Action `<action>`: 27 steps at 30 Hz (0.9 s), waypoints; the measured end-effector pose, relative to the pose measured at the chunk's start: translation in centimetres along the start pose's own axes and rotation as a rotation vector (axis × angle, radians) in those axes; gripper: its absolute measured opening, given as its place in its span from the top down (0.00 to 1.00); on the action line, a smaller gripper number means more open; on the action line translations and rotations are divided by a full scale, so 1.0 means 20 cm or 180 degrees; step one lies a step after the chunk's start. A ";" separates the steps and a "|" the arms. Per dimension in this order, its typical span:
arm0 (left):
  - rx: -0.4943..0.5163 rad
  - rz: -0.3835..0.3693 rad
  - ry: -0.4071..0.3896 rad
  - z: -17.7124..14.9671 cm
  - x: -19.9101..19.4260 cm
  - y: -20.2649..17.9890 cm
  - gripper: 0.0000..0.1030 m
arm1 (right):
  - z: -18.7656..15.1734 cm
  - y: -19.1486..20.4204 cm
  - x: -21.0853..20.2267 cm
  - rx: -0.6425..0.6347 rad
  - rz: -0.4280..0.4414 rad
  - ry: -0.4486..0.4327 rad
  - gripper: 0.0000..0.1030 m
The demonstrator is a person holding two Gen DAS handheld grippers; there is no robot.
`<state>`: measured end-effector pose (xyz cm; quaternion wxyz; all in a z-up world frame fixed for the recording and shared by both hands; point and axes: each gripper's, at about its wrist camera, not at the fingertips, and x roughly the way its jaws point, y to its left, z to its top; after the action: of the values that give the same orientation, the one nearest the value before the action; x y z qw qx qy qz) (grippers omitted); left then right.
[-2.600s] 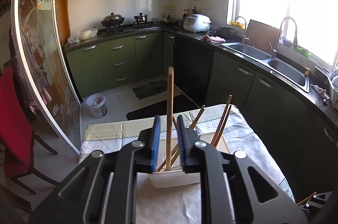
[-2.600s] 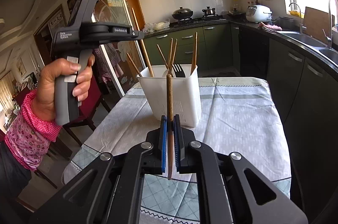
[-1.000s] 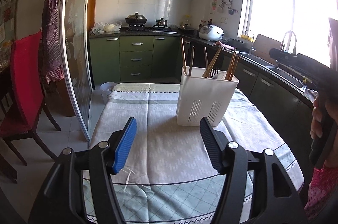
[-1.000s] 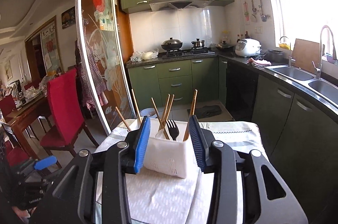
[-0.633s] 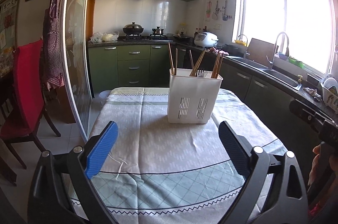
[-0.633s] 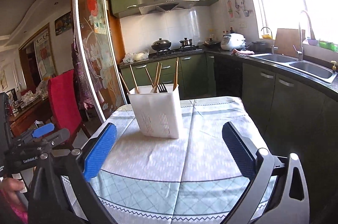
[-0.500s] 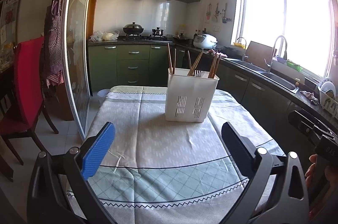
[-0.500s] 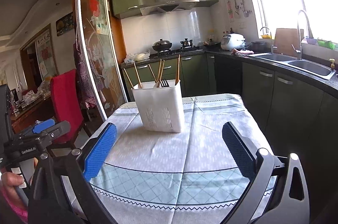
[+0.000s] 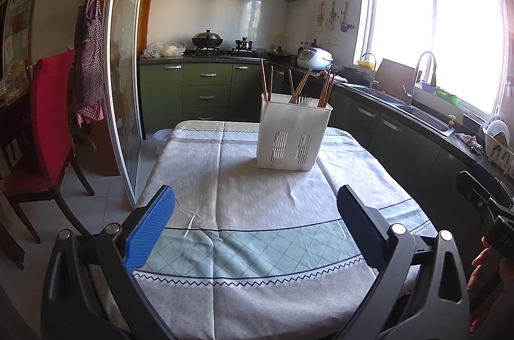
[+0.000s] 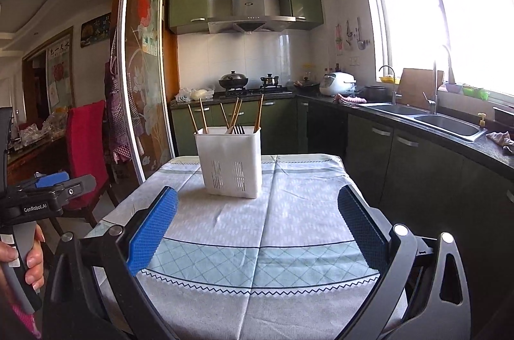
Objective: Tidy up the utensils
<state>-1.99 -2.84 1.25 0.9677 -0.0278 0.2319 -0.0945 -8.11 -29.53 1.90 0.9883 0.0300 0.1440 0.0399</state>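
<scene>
A white slotted utensil holder (image 9: 294,136) stands upright on the table's far half; it also shows in the right wrist view (image 10: 229,165). Several wooden chopsticks (image 9: 266,81) and a black fork (image 10: 238,129) stand in it. My left gripper (image 9: 257,224) is wide open and empty, held back over the table's near edge. My right gripper (image 10: 257,224) is wide open and empty, also back over the near edge. The left gripper's body shows at the left of the right wrist view (image 10: 48,198).
The table carries a grey and green cloth (image 9: 257,243). A red chair (image 9: 41,128) and a glass sliding door (image 9: 123,115) stand to the left. Green kitchen cabinets and a counter with a sink (image 10: 446,121) run along the right.
Both grippers held a chopstick at the holder, let go into it, opened wide and drew back toward the table's near edge. In the last half second they barely moved.
</scene>
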 end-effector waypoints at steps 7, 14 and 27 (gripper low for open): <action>0.0019 0.0006 0.0022 -0.01 0.01 0.00 0.07 | 0.01 -0.02 0.02 0.0015 -0.0049 0.0040 0.05; -0.0019 0.0007 0.0060 -0.01 0.03 0.02 0.07 | 0.01 -0.02 0.03 0.0004 -0.0043 0.0077 0.05; -0.0049 -0.0008 0.0056 -0.01 0.03 0.03 0.07 | 0.01 0.00 0.05 -0.0025 -0.0029 0.0092 0.05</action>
<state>-1.50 -2.36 0.80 0.9653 -0.0347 0.2411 -0.0942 -7.07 -29.38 1.84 0.9864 0.0248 0.1583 0.0364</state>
